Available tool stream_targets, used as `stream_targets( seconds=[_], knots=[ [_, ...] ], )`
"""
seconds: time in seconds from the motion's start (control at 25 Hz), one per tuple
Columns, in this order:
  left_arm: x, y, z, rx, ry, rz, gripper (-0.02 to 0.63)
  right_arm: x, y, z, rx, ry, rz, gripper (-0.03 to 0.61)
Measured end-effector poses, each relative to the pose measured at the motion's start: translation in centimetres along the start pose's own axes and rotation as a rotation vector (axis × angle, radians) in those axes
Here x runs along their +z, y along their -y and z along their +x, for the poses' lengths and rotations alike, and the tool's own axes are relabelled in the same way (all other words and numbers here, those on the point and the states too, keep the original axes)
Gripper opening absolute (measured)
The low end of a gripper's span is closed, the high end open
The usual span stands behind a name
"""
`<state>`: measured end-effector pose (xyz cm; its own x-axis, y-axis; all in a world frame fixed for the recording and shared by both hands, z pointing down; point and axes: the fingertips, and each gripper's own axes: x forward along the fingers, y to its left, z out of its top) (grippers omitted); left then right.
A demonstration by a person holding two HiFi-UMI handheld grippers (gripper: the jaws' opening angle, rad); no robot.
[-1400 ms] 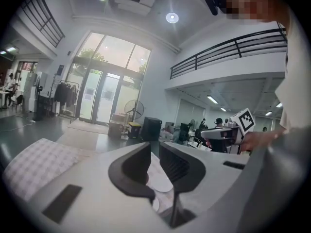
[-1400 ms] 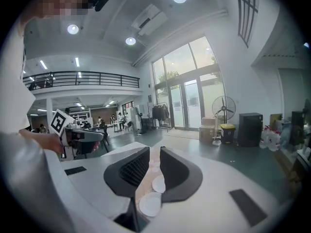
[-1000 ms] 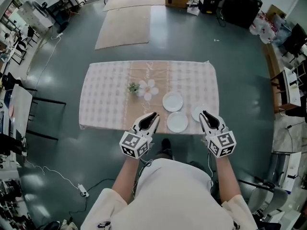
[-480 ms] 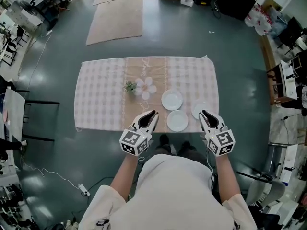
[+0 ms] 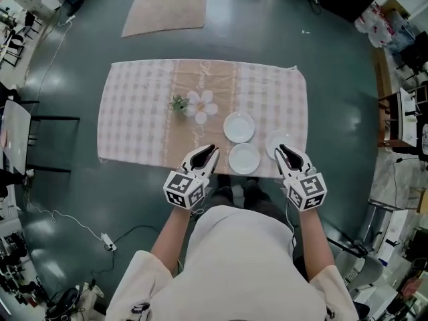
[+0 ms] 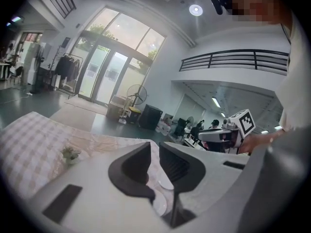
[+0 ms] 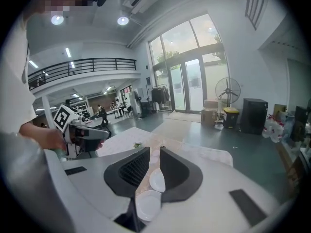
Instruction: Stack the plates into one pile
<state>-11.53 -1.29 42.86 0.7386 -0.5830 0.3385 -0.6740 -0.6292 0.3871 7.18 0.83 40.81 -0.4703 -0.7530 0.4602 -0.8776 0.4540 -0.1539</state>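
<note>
**Plates not stacked yet**

Our left gripper (image 5: pixel 206 152) and right gripper (image 5: pixel 285 151) hover at the near edge of the checked cloth (image 5: pixel 134 112), jaws slightly apart with nothing in them. Three white plates (image 5: pixel 239 127) lie separately, just ahead of the grippers.

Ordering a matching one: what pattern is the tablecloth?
Tablecloth: pale pink checks, beige centre strip; head view.

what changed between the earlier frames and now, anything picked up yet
The left tongs and right tongs have come down and forward over the table's near edge. Nothing was taken hold of or let go. Unchanged: both pairs of jaws slightly apart and empty; the far plate, near plate and right plate lie separate, unstacked.
</note>
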Motion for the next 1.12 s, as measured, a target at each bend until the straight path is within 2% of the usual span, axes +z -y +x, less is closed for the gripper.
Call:
stream_targets(
  seconds=[0.64, 0.92, 1.12],
  knots=[
    [-7.0, -3.6, 6.3, 0.134, -0.094, -0.100, 0.060, -6.7, 4.3, 9.0, 0.156, -0.155, 0.010, 0.086],
    [-10.1, -6.4, 8.9, 0.139, -0.150, -0.188, 0.060, -10.1, 5.1, 13.5, 0.192, -0.247, 0.016, 0.086],
    [-12.2, -8.7, 11.6, 0.138, -0.208, -0.182, 0.060, -12.8, 6.3, 17.0, 0.193, -0.310, 0.037, 0.086]
  ],
)
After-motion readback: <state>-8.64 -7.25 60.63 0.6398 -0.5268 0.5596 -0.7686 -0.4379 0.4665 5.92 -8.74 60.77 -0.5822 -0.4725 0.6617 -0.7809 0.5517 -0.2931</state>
